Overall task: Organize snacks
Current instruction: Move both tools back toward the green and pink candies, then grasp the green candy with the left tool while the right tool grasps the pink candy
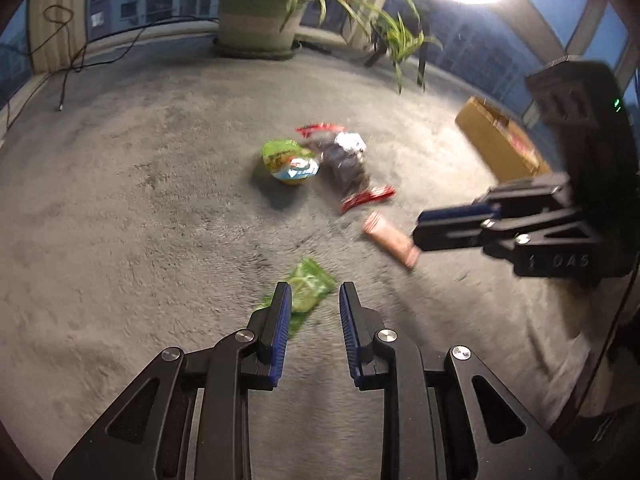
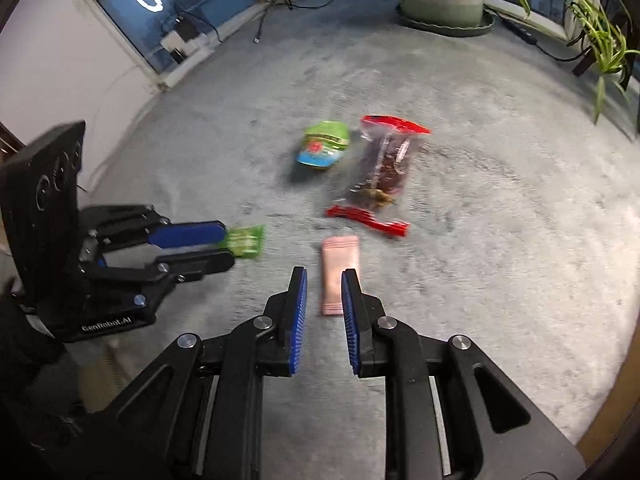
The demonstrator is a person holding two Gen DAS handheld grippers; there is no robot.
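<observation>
On the carpet [image 2: 500, 240]: five snacks lie loose, a cardboard box [image 1: 496, 146] off to the right
Left hand-held gripper [image 1: 314, 294]: jaws parted, empty; small green packet [image 1: 308, 286] just ahead, between the fingertips
Right hand-held gripper [image 2: 323, 280]: jaws parted, empty; pink bar [image 2: 339, 270] just ahead
Pink bar axis: runs along the right fingers, away from the camera
Nearer hand: left for green packet, right for pink bar
Farther off: green cup snack [image 2: 324, 144] and clear red-edged bag [image 2: 384, 168], beside each other
</observation>
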